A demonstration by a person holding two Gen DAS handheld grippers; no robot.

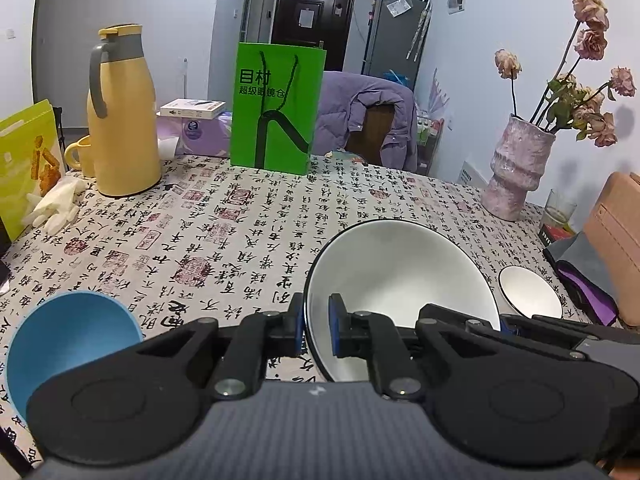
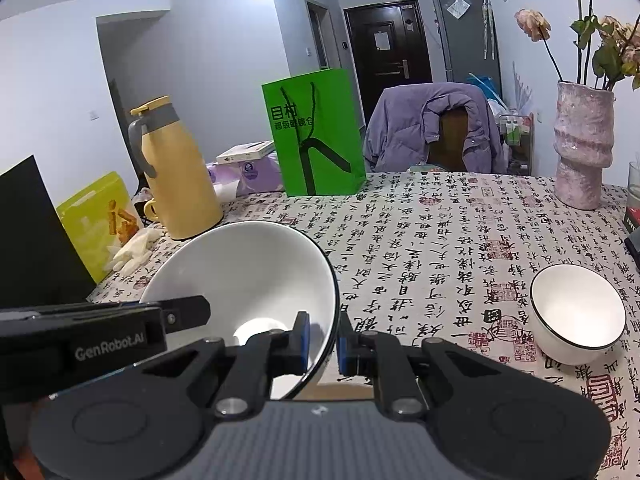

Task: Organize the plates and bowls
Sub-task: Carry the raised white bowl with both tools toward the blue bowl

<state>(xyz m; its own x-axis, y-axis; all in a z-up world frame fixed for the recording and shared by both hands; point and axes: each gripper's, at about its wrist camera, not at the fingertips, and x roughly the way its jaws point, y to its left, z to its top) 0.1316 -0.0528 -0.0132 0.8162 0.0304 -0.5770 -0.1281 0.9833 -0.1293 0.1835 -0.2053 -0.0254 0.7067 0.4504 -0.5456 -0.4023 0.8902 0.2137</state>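
A large white bowl with a dark rim is held between both grippers above the calligraphy tablecloth. My left gripper is shut on its left rim. My right gripper is shut on its right rim. The left gripper's body also shows in the right wrist view, and the right gripper's body shows in the left wrist view. A small white bowl stands on the table to the right. A blue bowl sits at the near left.
A yellow thermos, a yellow mug, white gloves and a yellow-green packet stand at the left. A green paper bag is at the back, a pink vase with dried roses and a glass at the right.
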